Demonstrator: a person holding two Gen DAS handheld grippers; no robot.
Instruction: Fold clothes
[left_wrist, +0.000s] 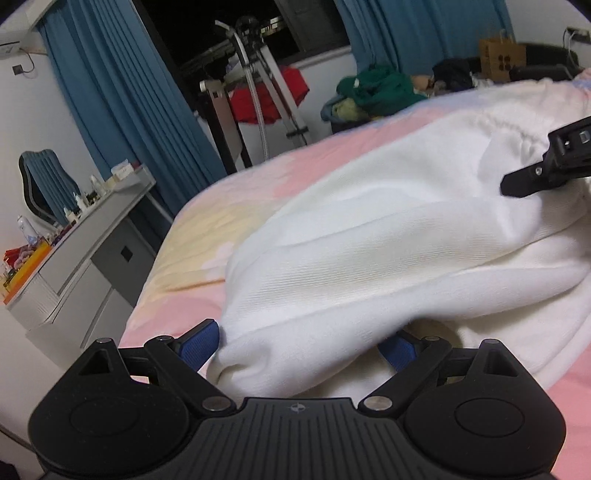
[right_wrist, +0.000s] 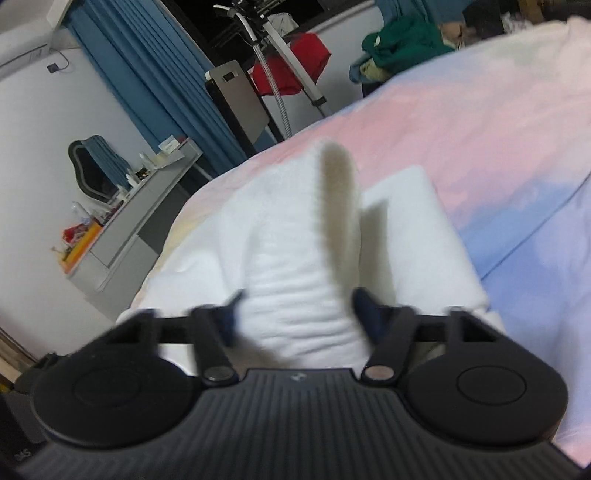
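A white knit garment (left_wrist: 369, 258) lies bunched on a pastel pink, yellow and blue bedsheet (left_wrist: 207, 236). My left gripper (left_wrist: 299, 347) has its blue-padded fingers (left_wrist: 199, 345) closed around a thick fold at the garment's near end. The right gripper (left_wrist: 546, 170) shows at the far right, pinching the garment's other end and lifting it. In the right wrist view the right gripper (right_wrist: 295, 314) holds a ribbed white band of the garment (right_wrist: 295, 280), which rises to a peak ahead; a flat white part (right_wrist: 413, 221) lies beyond on the sheet (right_wrist: 480, 129).
A grey dresser (left_wrist: 85, 258) with a mirror and bottles stands left of the bed. Blue curtains (left_wrist: 122, 92), a garment steamer stand (left_wrist: 258, 92) with red cloth, and a pile of green clothes (left_wrist: 384, 88) are behind the bed.
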